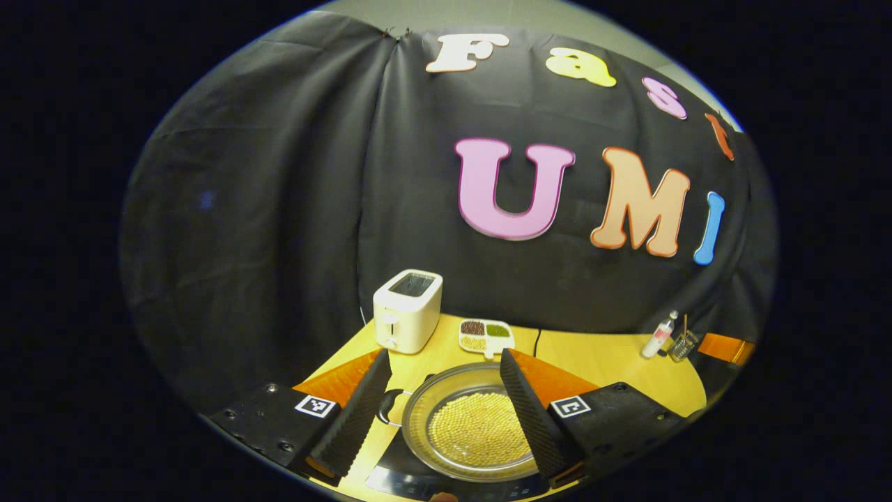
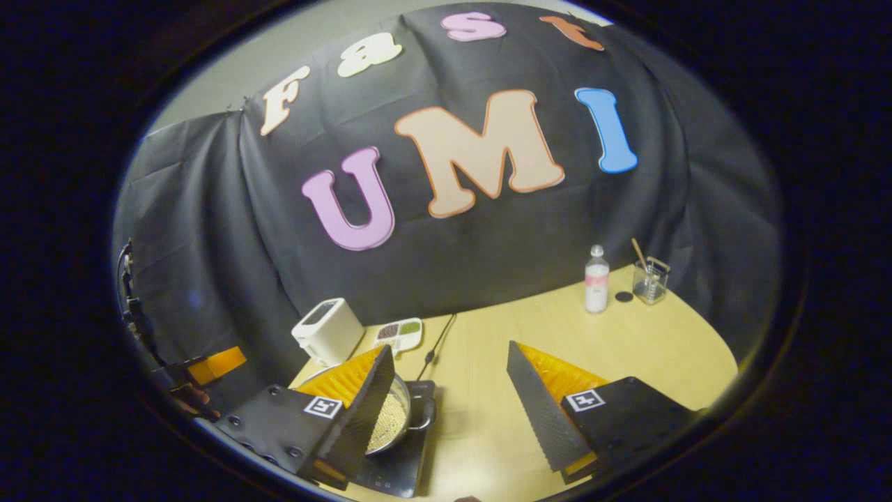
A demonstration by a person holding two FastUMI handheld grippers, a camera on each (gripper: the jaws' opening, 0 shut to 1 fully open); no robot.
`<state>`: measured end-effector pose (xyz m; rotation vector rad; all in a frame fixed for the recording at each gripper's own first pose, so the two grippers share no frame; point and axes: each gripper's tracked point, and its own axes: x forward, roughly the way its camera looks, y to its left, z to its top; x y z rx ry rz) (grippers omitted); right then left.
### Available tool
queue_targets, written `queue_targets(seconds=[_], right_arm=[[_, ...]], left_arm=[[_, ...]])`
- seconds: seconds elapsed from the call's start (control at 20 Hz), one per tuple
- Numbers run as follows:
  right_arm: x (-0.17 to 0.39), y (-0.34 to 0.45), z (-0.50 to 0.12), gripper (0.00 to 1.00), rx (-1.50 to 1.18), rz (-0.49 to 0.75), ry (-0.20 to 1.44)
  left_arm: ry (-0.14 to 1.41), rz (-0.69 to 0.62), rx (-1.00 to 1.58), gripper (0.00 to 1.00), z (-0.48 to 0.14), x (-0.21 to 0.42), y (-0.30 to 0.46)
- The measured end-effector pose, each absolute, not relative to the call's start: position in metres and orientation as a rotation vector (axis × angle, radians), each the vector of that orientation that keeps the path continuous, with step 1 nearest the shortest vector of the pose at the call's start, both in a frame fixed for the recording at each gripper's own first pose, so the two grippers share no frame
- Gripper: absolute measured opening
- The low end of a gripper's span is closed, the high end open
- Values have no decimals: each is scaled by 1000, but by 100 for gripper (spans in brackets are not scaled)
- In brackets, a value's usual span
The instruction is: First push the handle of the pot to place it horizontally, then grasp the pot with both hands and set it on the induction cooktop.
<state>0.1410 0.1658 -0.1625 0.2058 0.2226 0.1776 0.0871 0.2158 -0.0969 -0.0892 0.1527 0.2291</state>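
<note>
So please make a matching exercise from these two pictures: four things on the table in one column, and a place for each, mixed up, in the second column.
Things:
1. pot
2. toaster
3. divided dish
4. bottle

Places:
a. far end of the table, beside a clear holder
b. just right of the toaster
c. on the induction cooktop
d. by the black cloth, behind the pot

Pairs: 1-c, 2-d, 3-b, 4-a

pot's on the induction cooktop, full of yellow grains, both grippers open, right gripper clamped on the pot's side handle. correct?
Not quite. In the right gripper view the right gripper is open over bare table, with nothing between its fingers; the pot lies off to its left. The rest holds: the pot sits on the induction cooktop holding yellow grains, and the left gripper is open above it.
</note>
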Motion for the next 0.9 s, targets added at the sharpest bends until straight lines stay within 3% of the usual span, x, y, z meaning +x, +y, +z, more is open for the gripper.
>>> queue_targets(seconds=[0.1, 0.25, 0.55, 0.6, 0.65, 0.75, 0.9], right_arm=[[133, 148, -135, 92, 193, 194, 167], [119, 112, -108, 91, 140, 204, 107], [75, 62, -81, 91, 64, 239, 53], [68, 60, -75, 99, 59, 249, 58], [60, 58, -73, 91, 65, 266, 64], [48, 54, -66, 92, 84, 301, 66], [38, 43, -58, 91, 73, 326, 51]], left_arm=[[110, 248, -69, 92, -76, 71, 191], [69, 232, -70, 96, -53, 51, 146], [12, 277, -69, 92, -36, 16, 93], [3, 290, -64, 92, -34, 13, 87], [-1, 299, -51, 92, -34, 9, 80], [-11, 320, -12, 96, -32, 1, 66], [-16, 321, 24, 92, -34, -10, 44]])
